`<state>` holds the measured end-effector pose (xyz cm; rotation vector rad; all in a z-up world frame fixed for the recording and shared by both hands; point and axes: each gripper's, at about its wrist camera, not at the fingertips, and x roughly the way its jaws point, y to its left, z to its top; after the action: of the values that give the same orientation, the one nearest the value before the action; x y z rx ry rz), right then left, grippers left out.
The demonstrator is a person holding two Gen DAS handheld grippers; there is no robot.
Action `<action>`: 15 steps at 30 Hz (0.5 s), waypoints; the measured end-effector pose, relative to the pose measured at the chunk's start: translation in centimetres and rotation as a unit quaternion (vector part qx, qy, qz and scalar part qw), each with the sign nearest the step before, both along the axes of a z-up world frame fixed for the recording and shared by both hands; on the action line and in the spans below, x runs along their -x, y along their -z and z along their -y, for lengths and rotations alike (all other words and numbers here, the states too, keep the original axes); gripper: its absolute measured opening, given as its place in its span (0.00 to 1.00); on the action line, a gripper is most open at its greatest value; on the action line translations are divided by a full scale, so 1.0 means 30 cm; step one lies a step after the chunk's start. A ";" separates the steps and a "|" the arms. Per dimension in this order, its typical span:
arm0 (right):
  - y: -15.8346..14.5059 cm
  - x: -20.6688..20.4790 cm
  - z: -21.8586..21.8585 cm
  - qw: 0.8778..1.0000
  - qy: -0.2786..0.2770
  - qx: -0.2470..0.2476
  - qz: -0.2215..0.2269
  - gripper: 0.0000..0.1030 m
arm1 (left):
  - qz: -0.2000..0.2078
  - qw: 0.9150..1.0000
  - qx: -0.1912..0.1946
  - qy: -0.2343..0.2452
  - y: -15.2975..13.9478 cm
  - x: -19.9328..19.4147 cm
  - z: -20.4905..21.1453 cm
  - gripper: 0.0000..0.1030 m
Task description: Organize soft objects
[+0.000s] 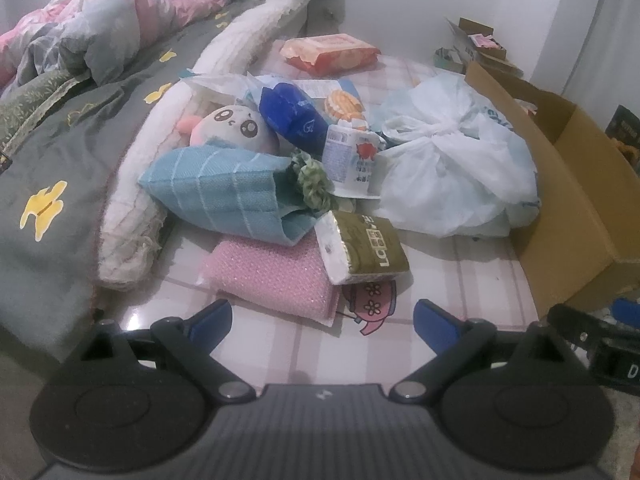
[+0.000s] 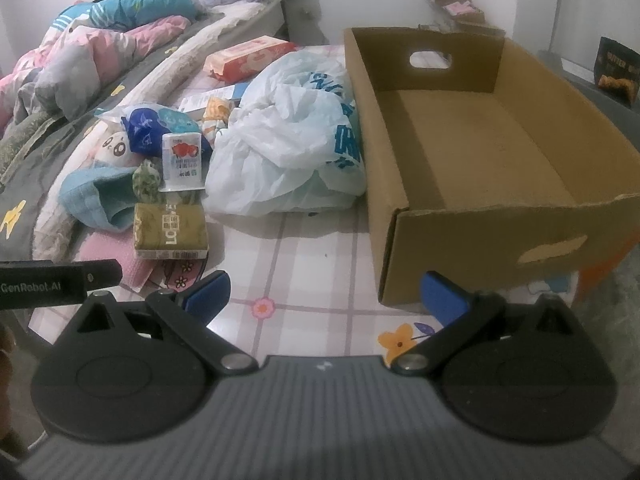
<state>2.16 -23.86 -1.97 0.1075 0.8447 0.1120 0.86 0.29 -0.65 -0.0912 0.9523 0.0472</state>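
Note:
A heap of soft things lies on the checked tablecloth point(image 1: 460, 272): a pink towel point(image 1: 276, 280), a blue towel point(image 1: 224, 192), an olive tissue pack point(image 1: 366, 248), a white plush toy point(image 1: 236, 128), a dark blue pouch point(image 1: 292, 114), a white tissue pack point(image 1: 350, 156) and a bulky white plastic bag point(image 1: 452, 168). My left gripper point(image 1: 322, 320) hovers open just in front of the pink towel, nothing between its fingers. An open cardboard box point(image 2: 480, 148) stands empty to the right of the bag point(image 2: 288, 152). My right gripper point(image 2: 326, 294) is open too, before the box's near left corner.
A bed with a grey quilt point(image 1: 52, 184) and rumpled bedding point(image 1: 100, 36) runs along the left. An orange wet-wipes pack point(image 1: 330, 54) lies at the back of the table. Small boxes point(image 2: 460, 8) stand by the far wall. The other gripper's body point(image 2: 52, 284) shows at the right view's left edge.

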 end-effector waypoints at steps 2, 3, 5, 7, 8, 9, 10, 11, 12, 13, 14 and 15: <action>0.004 -0.001 0.001 1.000 -0.001 -0.001 -0.002 0.99 | 0.000 1.000 -0.001 0.000 0.000 0.000 0.000 0.95; 0.004 -0.001 0.001 1.000 0.000 0.000 -0.002 0.99 | 0.000 1.000 0.000 0.000 0.000 0.001 -0.001 0.95; 0.006 -0.002 0.004 1.000 0.002 -0.001 -0.004 0.99 | 0.000 1.000 0.000 -0.001 0.000 0.001 -0.001 0.95; 0.006 -0.004 0.003 1.000 0.002 -0.002 -0.004 0.99 | 0.000 1.000 0.001 0.000 0.000 0.002 -0.005 0.95; 0.007 -0.004 0.004 1.000 0.003 -0.003 -0.005 0.99 | -0.001 1.000 0.001 0.000 0.000 0.002 -0.007 0.95; 0.006 -0.004 0.003 1.000 0.003 -0.003 -0.004 0.99 | -0.001 1.000 0.000 0.000 0.000 0.001 -0.007 0.95; 0.006 -0.004 0.002 1.000 0.003 -0.002 -0.004 0.99 | -0.002 1.000 0.000 0.000 0.001 0.001 -0.009 0.95; 0.007 -0.005 0.003 1.000 0.003 -0.002 -0.004 0.99 | -0.002 1.000 0.000 0.000 0.001 0.001 -0.009 0.95; 0.007 -0.005 0.002 1.000 0.003 -0.002 -0.004 0.99 | -0.003 1.000 0.001 -0.001 0.001 -0.001 -0.010 0.95; 0.007 -0.006 0.003 1.000 0.004 -0.003 -0.005 0.99 | -0.003 1.000 0.003 0.000 0.001 -0.001 -0.010 0.95; 0.008 -0.006 0.002 1.000 0.004 -0.003 -0.006 0.99 | -0.003 1.000 0.002 0.000 0.001 -0.002 -0.010 0.95; 0.008 -0.007 0.003 1.000 0.003 -0.003 -0.006 0.99 | -0.003 1.000 0.002 0.000 0.004 -0.003 -0.009 0.95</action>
<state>2.37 -23.94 -2.20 0.1169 0.8568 0.1074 0.94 0.55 -0.77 -0.0937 0.9586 0.0458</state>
